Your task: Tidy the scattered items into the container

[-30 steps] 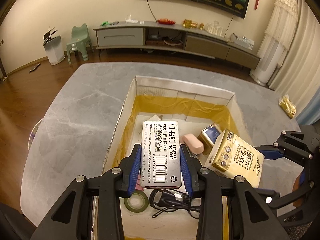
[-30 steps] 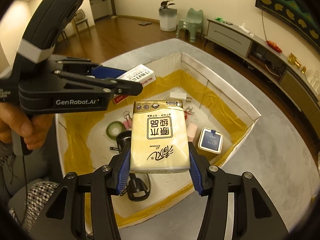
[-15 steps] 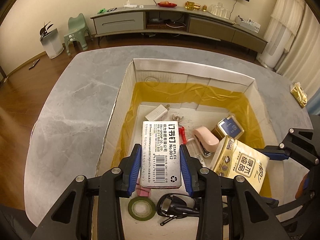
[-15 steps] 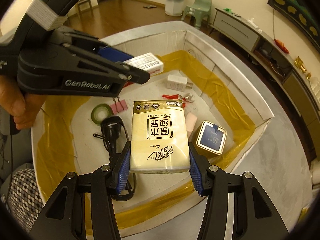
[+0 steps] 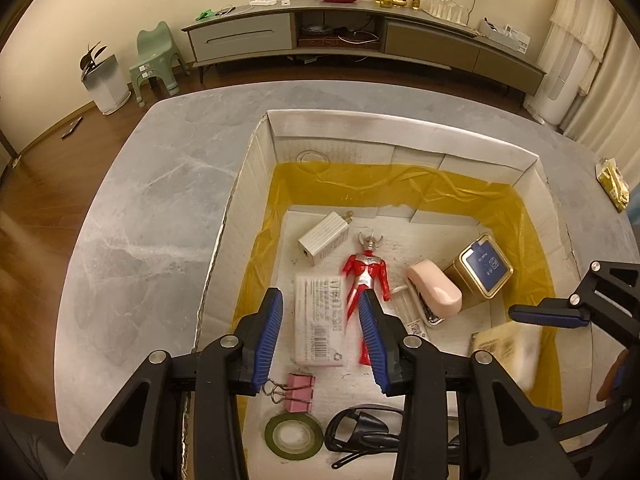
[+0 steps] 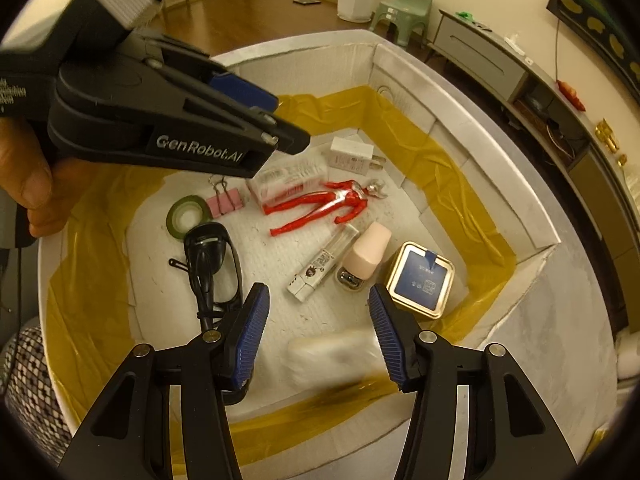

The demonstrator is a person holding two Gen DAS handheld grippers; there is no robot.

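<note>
step: drop-off over box [image 5: 400,136] | left hand-held gripper [image 5: 320,336] released, staples box [image 5: 320,320] blurred below | right hand-held gripper [image 6: 316,340] released, tissue pack [image 6: 332,354] blurred below | next: fetch gold packet [image 5: 614,184] from worktop [image 5: 152,208]

Warm yellowish room light fills both views, even and fairly dim, with no hard shadows in the box [image 5: 400,136]. The fisheye bends the table [image 5: 160,200] edge and the far cabinet [image 5: 360,40] into curves, and the corners go black. 2 things are smeared by motion blur: the staples box [image 5: 320,320] and the tissue pack [image 6: 332,356], whose print is unreadable. The toy figure [image 6: 320,208] and tin [image 6: 420,280] stay sharp. Soft glare sits on the yellow tape [image 5: 400,184].
</note>
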